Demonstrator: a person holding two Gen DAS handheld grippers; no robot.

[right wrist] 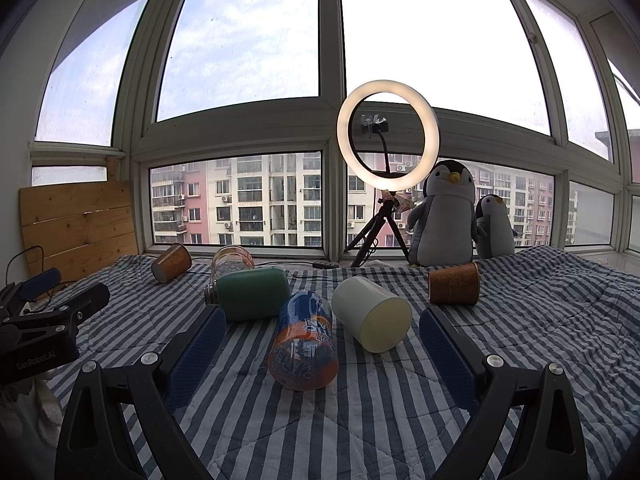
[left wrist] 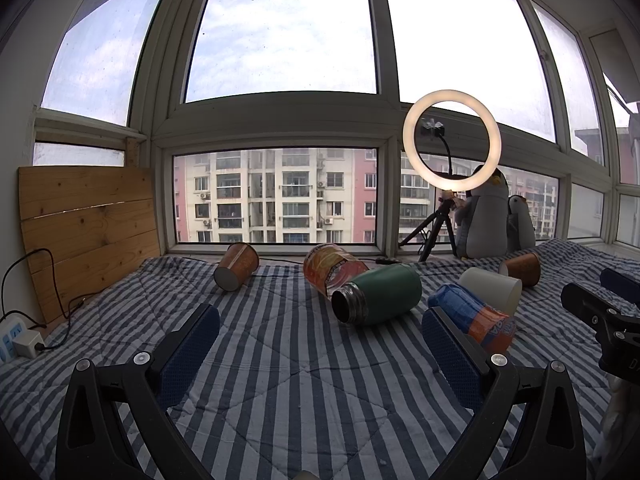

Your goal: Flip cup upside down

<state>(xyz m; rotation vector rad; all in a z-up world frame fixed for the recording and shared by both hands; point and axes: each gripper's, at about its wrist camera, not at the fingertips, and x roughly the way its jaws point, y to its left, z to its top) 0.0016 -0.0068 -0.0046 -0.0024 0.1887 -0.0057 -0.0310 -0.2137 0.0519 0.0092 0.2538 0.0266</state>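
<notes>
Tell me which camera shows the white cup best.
The right wrist view. There the white cup lies on its side in the open, its whole body and round end facing the camera. In the left wrist view the same cup sits farther off, its lower part hidden behind the blue-and-orange cup.

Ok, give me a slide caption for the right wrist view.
Open right gripper faces a blue-orange cup and white cup lying on a striped quilt.
</notes>
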